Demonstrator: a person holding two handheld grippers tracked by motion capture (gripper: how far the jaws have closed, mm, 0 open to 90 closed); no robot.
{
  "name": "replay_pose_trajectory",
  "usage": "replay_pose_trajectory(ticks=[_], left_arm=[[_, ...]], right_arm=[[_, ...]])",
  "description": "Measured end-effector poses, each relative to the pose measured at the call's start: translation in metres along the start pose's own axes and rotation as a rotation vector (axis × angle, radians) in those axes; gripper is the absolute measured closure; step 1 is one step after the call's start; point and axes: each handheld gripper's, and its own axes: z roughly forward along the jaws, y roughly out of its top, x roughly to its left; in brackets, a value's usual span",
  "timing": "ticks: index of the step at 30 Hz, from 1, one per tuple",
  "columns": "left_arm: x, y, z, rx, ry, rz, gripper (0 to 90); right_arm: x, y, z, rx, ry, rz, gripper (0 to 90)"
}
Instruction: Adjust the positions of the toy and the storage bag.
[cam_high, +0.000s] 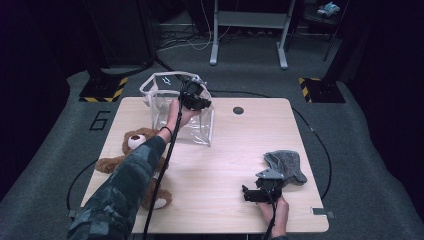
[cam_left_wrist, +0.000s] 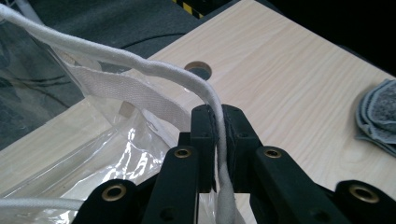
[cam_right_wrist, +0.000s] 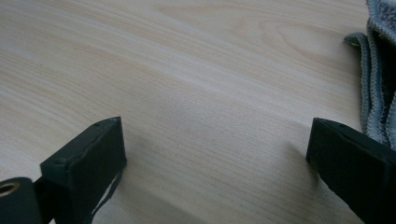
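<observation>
Bag, far left of desk: left tool is pinching its white rim, right tool is waiting wide open and empty near right; bear is lying outside, packing seemingly barely begun.

The bag was clear plastic, edged with white trim. The surface was pale wood with fine grain. A brown teddy bear had a white muzzle and white foot pads. The folded cloth was grey. Both grippers' fingers were black. The sleeve bore green camouflage.
</observation>
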Motion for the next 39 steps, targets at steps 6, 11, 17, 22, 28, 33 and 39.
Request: replay_pose_trajectory(ticks=[6, 11, 17, 22, 28, 33, 39], left_arm=[[-0.005, 0.001, -0.001, 0.002, -0.029, -0.009, 71.5], [-0.001, 0.004, -0.011, -0.014, -0.009, -0.011, 47.7], [0.004, 0.004, -0.017, 0.015, 0.028, 0.008, 41.5], [-0.008, 0.007, -0.01, 0.056, 0.013, 0.051, 74.3], [-0.017, 0.012, -0.003, 0.046, 0.006, 0.056, 85.7], [-0.022, 0.016, 0.001, 0.042, -0.014, 0.062, 86.8], [-0.031, 0.02, 0.004, 0.025, -0.05, 0.059, 86.6]], right_arm=[[0.0, 0.0, -0.001, 0.008, -0.001, 0.006, 3.9], [0.0, 0.0, -0.001, 0.006, 0.002, 0.01, 4.0], [0.0, 0.0, -0.001, 0.007, 0.003, 0.011, 4.0], [0.0, 0.0, -0.001, 0.007, 0.003, 0.011, 4.0], [0.0, 0.0, -0.001, 0.007, 0.004, 0.011, 4.0], [0.0, 0.0, -0.001, 0.012, 0.001, -0.002, 4.1], [0.0, 0.0, -0.001, 0.01, -0.001, -0.002, 4.1]])
